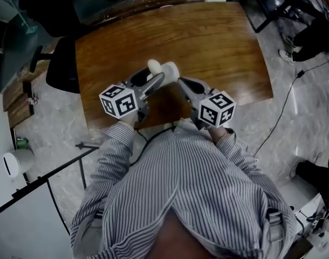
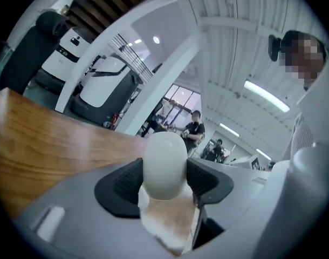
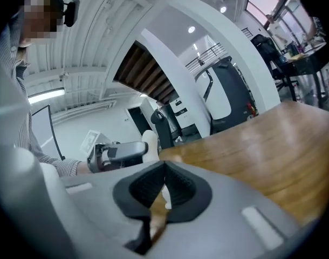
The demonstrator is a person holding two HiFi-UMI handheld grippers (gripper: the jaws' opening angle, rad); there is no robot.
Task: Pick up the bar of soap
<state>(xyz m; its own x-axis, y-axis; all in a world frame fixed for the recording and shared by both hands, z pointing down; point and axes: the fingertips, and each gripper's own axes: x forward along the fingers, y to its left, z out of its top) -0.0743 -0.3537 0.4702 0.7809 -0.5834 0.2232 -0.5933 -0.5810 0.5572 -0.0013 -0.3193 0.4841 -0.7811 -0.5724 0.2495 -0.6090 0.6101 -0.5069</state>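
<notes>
Left gripper [image 2: 164,179] has the soap bar [image 2: 164,163]
Its jaws are clamped wide on the white bar, over the wooden counter [image 1: 218,42] at the person's 12 o'clock. Right gripper [image 3: 164,190] sits at the bar's 3 o'clock, jaws pinched together, nothing between them.

Gleaming glossy, smooth wood across the table [image 1: 224,42]. Looking matt and waxy-smooth on the white bar of soap [image 2: 164,161]. Showing ribbed black rubber pads [image 2: 124,185] and matt grey plastic on the left gripper [image 2: 164,172]. Draping striped woven cloth over the sleeve [image 1: 115,147].
</notes>
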